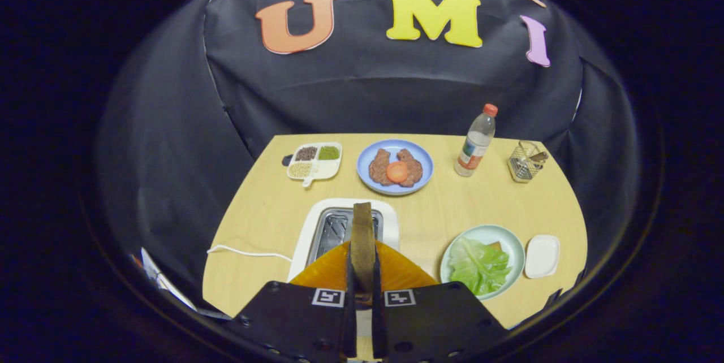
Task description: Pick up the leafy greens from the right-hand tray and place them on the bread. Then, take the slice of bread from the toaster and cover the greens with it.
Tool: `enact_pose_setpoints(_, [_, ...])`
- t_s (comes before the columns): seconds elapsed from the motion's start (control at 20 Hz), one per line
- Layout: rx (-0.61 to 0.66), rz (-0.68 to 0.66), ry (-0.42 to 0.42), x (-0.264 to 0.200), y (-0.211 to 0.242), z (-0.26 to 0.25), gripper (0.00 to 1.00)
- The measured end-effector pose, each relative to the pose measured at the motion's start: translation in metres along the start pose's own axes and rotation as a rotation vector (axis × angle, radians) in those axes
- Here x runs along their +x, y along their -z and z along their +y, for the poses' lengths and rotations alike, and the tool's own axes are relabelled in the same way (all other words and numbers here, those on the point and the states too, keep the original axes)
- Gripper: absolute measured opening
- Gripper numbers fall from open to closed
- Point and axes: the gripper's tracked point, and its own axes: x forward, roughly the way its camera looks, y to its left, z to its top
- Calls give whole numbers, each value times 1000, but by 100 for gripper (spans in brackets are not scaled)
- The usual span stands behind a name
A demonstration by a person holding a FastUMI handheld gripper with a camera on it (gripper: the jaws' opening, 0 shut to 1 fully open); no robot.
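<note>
Brown bread slice (362, 238) edge-on, clamped in gripper (362, 281) above toaster (317, 227).

No text can be read; the water bottle (476, 143) label is too small.

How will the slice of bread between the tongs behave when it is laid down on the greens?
The bread slice stands on edge, unbent, in the tongs, so it is probably stiff and light. The lettuce on its plate looks crinkled and uneven, so the slice may rock or slide.
</note>
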Motion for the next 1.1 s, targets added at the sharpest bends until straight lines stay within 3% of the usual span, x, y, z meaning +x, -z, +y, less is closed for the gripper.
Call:
enact_pose_setpoints(0.2, [37,-38,-42,-28,-22,-14,11])
enact_pose_setpoints(0.4, [69,-62,-31,-34,-28,-50,11])
enact_pose_setpoints(0.75, [161,40,72,18,17,-140,11])
enact_pose_setpoints(1.1, [259,97,55,58,52,-184,11])
